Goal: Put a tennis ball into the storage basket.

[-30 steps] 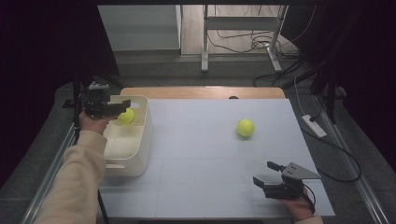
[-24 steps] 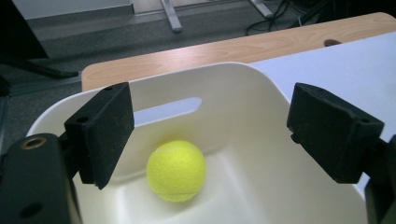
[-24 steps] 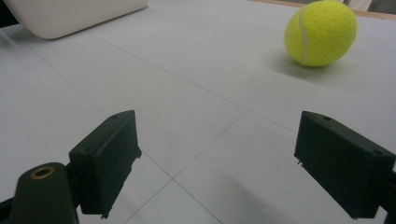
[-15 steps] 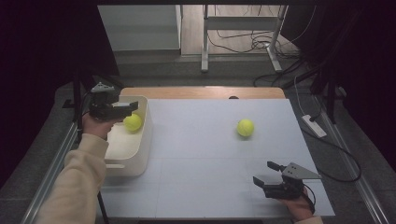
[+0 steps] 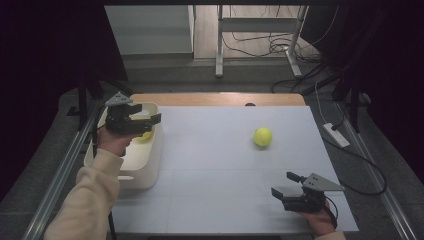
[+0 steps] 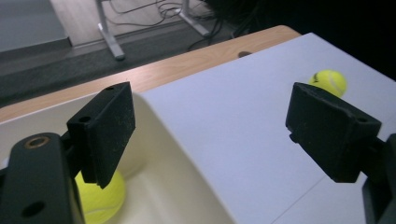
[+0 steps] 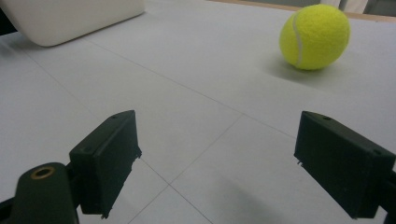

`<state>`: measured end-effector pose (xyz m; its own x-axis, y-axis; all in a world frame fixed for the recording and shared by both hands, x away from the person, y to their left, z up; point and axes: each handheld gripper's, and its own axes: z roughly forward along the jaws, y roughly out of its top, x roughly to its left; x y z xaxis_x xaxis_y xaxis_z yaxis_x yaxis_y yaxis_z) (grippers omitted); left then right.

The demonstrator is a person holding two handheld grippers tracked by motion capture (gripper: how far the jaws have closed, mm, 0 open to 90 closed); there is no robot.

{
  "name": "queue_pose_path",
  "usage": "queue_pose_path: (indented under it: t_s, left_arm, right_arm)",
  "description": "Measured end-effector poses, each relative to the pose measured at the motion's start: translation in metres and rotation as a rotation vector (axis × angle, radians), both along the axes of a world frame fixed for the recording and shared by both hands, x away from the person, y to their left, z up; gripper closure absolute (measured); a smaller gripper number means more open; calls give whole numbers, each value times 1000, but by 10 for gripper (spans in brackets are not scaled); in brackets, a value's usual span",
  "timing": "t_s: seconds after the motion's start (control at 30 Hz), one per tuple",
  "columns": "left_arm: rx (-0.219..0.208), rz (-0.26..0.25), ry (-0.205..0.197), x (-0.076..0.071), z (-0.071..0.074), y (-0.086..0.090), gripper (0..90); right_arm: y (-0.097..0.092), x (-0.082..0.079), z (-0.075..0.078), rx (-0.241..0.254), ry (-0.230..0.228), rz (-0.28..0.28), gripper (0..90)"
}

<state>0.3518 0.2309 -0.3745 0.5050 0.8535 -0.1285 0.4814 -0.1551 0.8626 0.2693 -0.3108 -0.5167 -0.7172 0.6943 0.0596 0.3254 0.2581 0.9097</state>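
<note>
Yellow tennis ball [image 5: 145,135] in unmarked tub [image 5: 150,165], left hand-held gripper [image 5: 150,120] spread empty, right hand-held gripper [image 5: 284,192] spread

White table mat [image 5: 220,165], wooden tabletop [image 5: 215,98], floor cables [image 5: 272,45].

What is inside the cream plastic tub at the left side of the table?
One yellow-green tennis ball lies in the cream plastic tub. The left tool above hides part of it and of the tub floor.
</note>
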Motion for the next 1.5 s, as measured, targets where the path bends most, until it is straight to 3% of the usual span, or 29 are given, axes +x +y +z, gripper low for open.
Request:
queue_pose_path:
  t_s: [0.17,0.7,0.9,1.5]
  left_arm:
    - [0,-51,-20,-4,2,-14,172]
    - [-30,-98,-37,-8,1,-34,185]
    - [-36,-134,-71,-9,1,-47,198]
    - [-39,-187,-54,-5,-4,-72,191]
  right_arm:
    - [0,0,0,1,-3,-4,140]
    - [0,1,1,2,-7,1,141]
    - [0,1,1,-2,-11,1,141]
    - [0,1,1,-2,-14,1,141]
